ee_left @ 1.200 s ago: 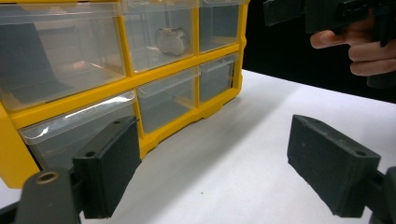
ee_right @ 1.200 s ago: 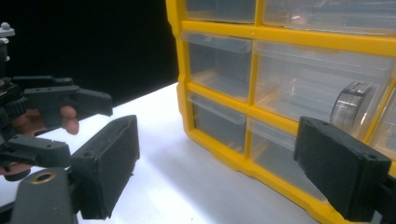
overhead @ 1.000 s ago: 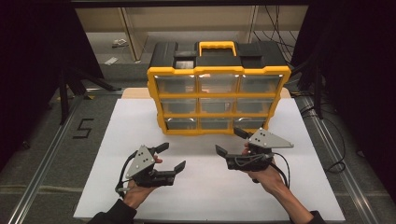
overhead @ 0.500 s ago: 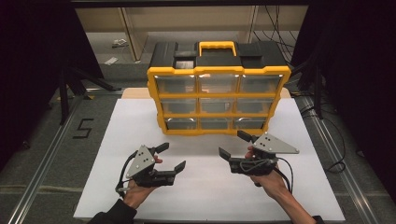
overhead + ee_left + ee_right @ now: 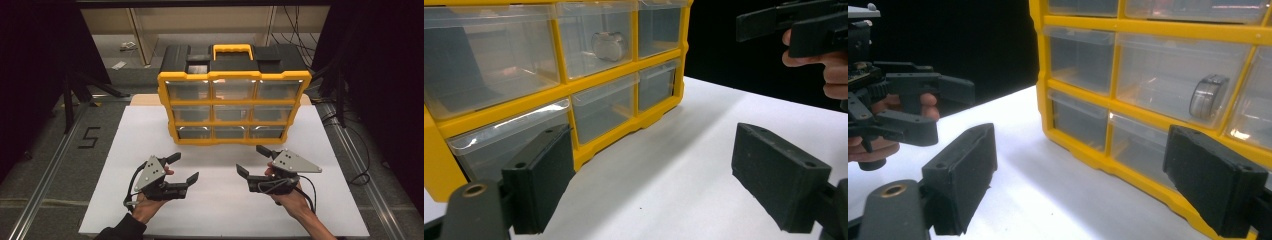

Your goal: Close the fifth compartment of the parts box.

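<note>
Right hand-held gripper (image 5: 255,161) nearer, organizer (image 5: 233,107) cropped.

I see the yellow plastic drawer cabinet with clear drawers (image 5: 233,107) standing toward the far side of the white table sheet (image 5: 125,140). My left gripper (image 5: 181,169) sits in front of its left half, my right gripper (image 5: 252,160) in front of its right half, both apart from it. A small metal roll (image 5: 1208,96) lies in the middle drawer.

- The organizer (image 5: 574,75) is cut off by the left tool view's top and left edges.
- A small roll (image 5: 1207,96) in a drawer is blurred behind clear plastic.
</note>
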A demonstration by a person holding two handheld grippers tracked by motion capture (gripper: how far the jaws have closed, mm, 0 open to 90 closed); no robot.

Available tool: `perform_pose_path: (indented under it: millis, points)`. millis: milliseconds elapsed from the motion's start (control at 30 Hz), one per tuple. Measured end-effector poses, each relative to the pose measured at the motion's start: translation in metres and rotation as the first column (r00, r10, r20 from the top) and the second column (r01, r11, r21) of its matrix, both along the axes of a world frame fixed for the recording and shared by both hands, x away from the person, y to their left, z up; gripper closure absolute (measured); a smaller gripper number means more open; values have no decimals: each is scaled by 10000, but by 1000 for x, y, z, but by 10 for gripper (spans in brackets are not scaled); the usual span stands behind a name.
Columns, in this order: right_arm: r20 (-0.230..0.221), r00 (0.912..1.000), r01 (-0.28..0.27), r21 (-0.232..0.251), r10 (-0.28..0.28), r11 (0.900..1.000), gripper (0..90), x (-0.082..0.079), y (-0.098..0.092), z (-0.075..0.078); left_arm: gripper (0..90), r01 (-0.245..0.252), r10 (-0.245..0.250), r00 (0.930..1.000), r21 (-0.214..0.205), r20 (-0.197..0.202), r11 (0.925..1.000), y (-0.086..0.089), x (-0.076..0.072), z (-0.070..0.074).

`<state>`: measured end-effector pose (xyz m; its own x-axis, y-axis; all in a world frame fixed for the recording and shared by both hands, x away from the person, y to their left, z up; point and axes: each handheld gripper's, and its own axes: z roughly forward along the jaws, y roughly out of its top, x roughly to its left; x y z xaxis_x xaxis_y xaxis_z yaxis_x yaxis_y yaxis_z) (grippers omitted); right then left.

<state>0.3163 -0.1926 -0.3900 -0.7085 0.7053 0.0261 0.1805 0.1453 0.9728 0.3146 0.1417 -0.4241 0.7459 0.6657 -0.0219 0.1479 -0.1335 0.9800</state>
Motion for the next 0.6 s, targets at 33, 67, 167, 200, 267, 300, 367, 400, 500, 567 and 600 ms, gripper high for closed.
perform_pose_path:
  millis: [33, 67, 167, 200, 267, 300, 367, 400, 500, 567, 600]
  points:
    - [-24, 10000, 5, -16, -5, 10000, 148, -1, -1, -1, 168, 3, -3, 10000, 2, 8, 10000, 0, 0, 0]
    - [-19, 10000, -4, 34, 4, 10000, 148, -1, -1, -2, 168, 0, 0, 10000, -22, 5, 10000, 0, 0, 0]
    - [-52, 10000, 1, 54, -1, 10000, 148, -4, -3, -3, 168, 2, -2, 10000, -18, 0, 10000, 0, 0, 0]
    - [-38, 10000, 6, 60, -5, 10000, 148, -5, -3, -3, 168, 5, -5, 10000, -25, 12, 10000, 0, 0, 0]
    - [-9, 10000, 38, 70, -38, 10000, 149, -6, -5, -4, 168, 16, -16, 10000, -63, 23, 10000, 0, 0, 0]
    - [-4, 10000, 59, 101, -59, 9999, 149, -7, -5, -5, 168, 17, -17, 10000, -65, 23, 10000, 0, 0, 0]
    - [-75, 9999, 102, 123, -101, 9999, 149, -8, -7, -6, 168, 22, -22, 10000, -41, 29, 10000, 0, -1, 0]
    - [-79, 9999, 98, 151, -96, 9998, 149, -8, -8, -7, 168, 21, -21, 10000, -49, 31, 10000, 0, 0, 0]
    - [-52, 9999, 157, 130, -156, 9998, 149, -10, -11, -9, 168, 34, -34, 10000, -34, 22, 10000, 0, 0, 0]
    - [-56, 9999, 160, 183, -159, 9997, 149, -12, -12, -10, 168, 39, -39, 10000, -53, 25, 10000, -1, -1, 0]
    - [-55, 9999, 160, 175, -159, 9997, 149, -13, -12, -10, 168, 46, -46, 10000, -63, 11, 10000, -1, 0, 0]
